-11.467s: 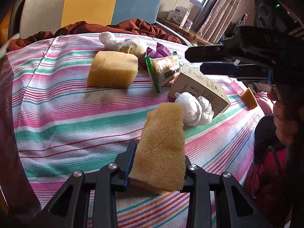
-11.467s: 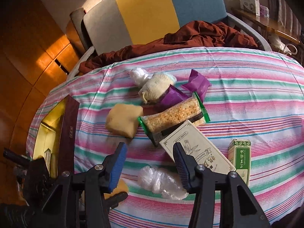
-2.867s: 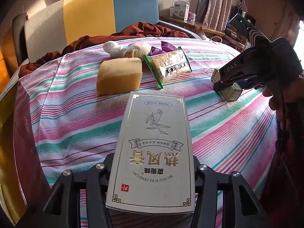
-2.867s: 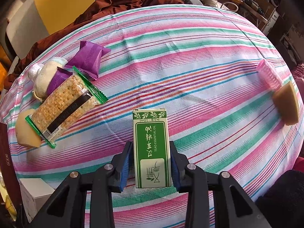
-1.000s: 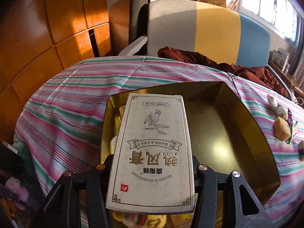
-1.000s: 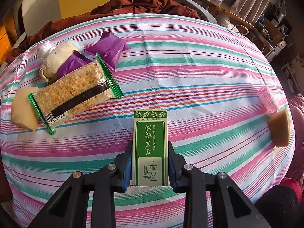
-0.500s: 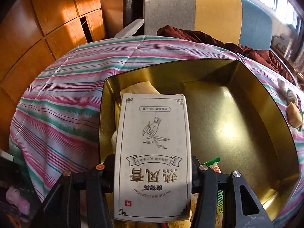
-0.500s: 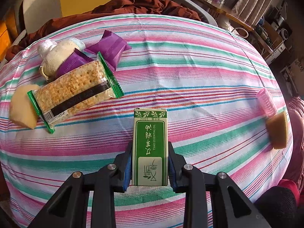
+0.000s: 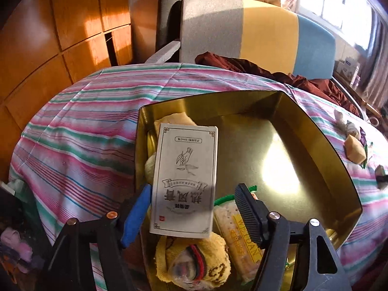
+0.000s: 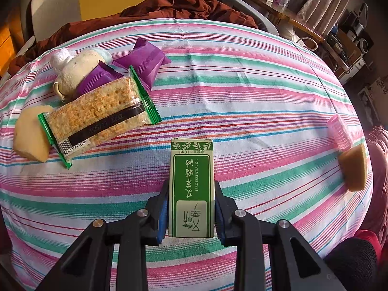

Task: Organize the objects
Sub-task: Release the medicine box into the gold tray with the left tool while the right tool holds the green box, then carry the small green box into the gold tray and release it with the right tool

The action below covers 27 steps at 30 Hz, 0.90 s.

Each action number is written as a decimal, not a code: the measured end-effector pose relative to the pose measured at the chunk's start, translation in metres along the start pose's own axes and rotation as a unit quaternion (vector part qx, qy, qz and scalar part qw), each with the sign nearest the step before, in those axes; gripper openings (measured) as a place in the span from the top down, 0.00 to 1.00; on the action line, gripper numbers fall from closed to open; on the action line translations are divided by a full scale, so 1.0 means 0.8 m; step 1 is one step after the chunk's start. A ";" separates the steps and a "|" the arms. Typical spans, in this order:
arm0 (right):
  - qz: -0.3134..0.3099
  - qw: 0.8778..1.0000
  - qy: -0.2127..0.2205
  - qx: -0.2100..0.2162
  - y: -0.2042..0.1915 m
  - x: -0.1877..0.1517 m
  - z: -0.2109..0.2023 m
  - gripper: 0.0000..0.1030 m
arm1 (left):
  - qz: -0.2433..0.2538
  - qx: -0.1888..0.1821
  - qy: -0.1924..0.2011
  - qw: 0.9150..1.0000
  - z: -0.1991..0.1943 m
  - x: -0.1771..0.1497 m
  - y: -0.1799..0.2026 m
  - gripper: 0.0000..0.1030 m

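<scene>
Sunlit room, pink-and-green striped cotton tablecloth (image 10: 242, 77) covering a round table.
Left gripper (image 9: 194, 206), jaws just widening, is releasing the flat white cardboard box (image 9: 184, 181) into the glossy gold tray (image 9: 322, 150); right gripper (image 10: 191, 211) is pinching the slim green carton (image 10: 192, 189) above the cloth.

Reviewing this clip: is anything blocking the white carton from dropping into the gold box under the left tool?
Not entirely clear. The white carton sits between the just-opened left tool, already over the gold box. Beneath it lie a yellow knitted item and a cracker pack, so it would land on them; the box's far floor is bare.

Left tongs (image 9: 194, 208) just opening; right tongs (image 10: 191, 208) clamped.
</scene>
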State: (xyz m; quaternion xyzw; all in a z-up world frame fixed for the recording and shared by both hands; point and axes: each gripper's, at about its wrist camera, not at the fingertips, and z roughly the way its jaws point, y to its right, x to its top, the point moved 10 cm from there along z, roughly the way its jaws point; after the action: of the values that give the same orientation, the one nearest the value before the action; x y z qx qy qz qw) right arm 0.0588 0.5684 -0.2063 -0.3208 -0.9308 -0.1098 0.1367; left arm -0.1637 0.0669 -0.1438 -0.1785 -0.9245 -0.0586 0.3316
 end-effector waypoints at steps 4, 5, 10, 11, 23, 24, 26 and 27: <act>0.000 1.000 0.005 0.020 -0.013 0.000 -0.008 0.70 | 0.012 -0.005 -0.021 1.000 0.016 -0.008 0.013 0.44; -0.003 1.000 0.010 0.027 -0.018 0.001 -0.012 0.70 | 0.008 -0.008 -0.027 1.000 0.020 -0.011 0.014 0.44; -0.025 0.997 0.052 0.055 -0.048 0.007 -0.045 0.70 | -0.017 -0.015 -0.018 1.000 0.010 -0.012 0.006 0.44; -0.029 0.996 0.060 0.062 -0.056 0.007 -0.053 0.70 | -0.022 -0.015 -0.013 1.000 0.005 -0.010 0.002 0.43; -0.150 0.953 0.137 0.226 -0.264 -0.012 -0.197 0.70 | -0.084 -0.027 0.037 0.995 -0.059 -0.014 -0.022 0.35; -0.168 0.946 0.139 0.241 -0.290 -0.019 -0.208 0.70 | -0.088 -0.029 0.039 0.995 -0.063 -0.016 -0.023 0.34; -0.202 0.932 0.134 0.271 -0.342 -0.035 -0.224 0.70 | -0.091 -0.033 0.041 0.994 -0.070 -0.019 -0.021 0.34; -0.218 0.925 0.128 0.284 -0.368 -0.045 -0.228 0.70 | -0.089 -0.032 0.043 0.995 -0.074 -0.021 -0.020 0.33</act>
State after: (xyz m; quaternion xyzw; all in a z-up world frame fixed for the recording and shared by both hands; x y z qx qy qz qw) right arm -0.0648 0.2681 -0.0808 -0.0406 -0.9446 0.0917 0.3126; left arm -0.1231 0.0335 -0.1086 -0.1031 -0.9193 -0.1254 0.3586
